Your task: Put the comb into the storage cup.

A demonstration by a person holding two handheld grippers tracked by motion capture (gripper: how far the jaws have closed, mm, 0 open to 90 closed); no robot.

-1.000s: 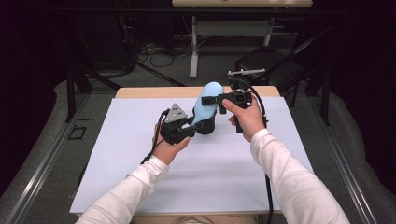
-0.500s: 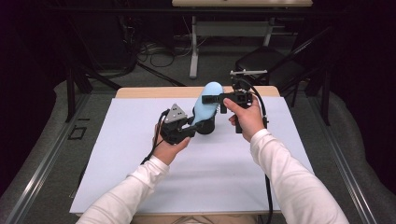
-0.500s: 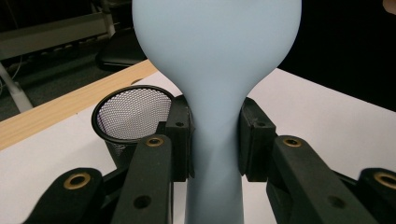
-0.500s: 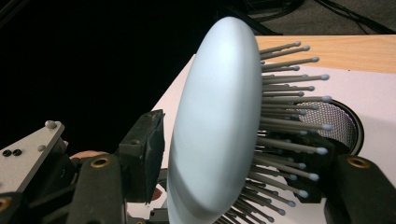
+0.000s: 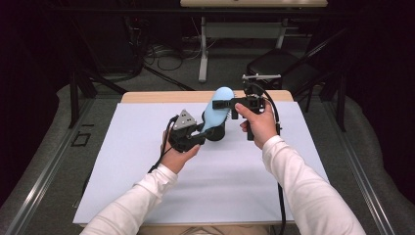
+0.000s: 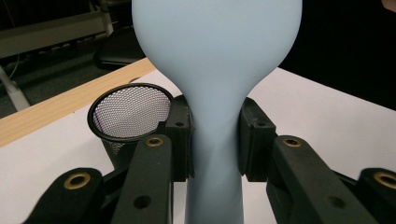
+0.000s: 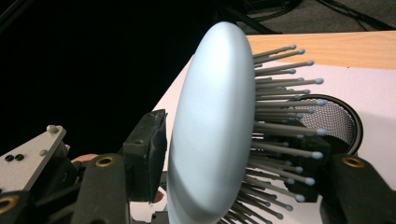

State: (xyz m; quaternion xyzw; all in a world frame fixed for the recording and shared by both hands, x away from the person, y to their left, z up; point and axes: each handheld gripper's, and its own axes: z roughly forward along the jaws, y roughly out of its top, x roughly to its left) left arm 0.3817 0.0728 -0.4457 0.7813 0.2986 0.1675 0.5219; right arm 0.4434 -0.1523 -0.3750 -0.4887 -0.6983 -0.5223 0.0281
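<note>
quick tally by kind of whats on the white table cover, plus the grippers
hairbrush, light blue: 1
mesh cup, black: 1
grippers: 2, left gripper and right gripper, both on the hairbrush
total: 4

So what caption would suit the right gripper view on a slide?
The right gripper closing on the head of a pale blue hairbrush, with a black mesh cup behind.

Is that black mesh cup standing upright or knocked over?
Upright. In the left gripper view the mesh cup shows its round rim facing up, standing on the white table cover behind the blue hairbrush.
</note>
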